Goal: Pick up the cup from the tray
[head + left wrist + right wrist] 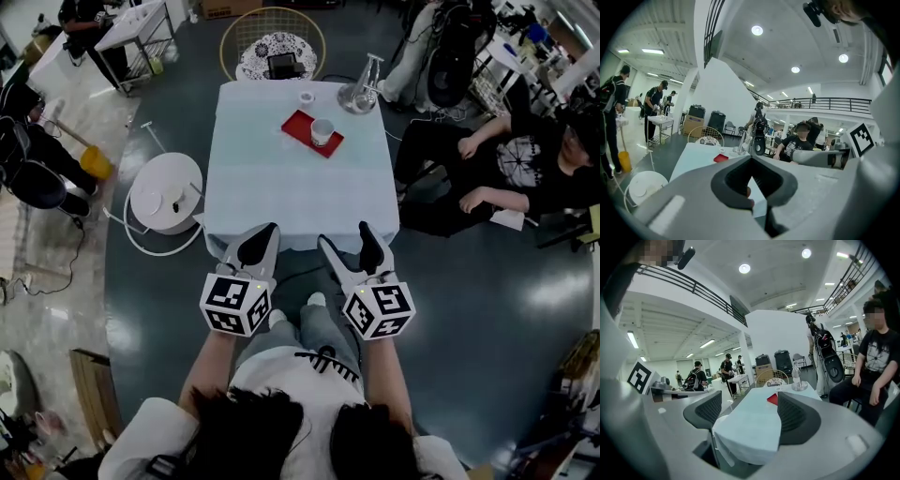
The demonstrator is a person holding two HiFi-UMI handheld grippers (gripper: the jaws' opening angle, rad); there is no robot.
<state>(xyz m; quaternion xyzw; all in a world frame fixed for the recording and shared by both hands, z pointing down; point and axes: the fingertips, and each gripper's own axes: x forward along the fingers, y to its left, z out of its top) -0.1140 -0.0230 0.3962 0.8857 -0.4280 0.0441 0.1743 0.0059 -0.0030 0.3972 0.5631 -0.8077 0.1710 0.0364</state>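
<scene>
A white cup (322, 130) stands on a red tray (304, 127) at the far right of the table (281, 187), which has a pale blue cloth. Both grippers hang before the table's near edge, far from the tray. My left gripper (265, 233) is shut with nothing in it; in its own view the jaws (751, 163) meet in front of the tray (721, 158). My right gripper (345, 236) is open and empty. In its view (750, 411) the tray (772, 399) shows partly beside the right pad (797, 413), and the cup is hidden.
A glass bottle on a round silver dish (360, 90) and a small white ring (307, 97) stand at the table's far edge. A wire chair (273, 45) is behind the table, a round white stool (166, 192) at its left, and a seated person (511, 155) at its right.
</scene>
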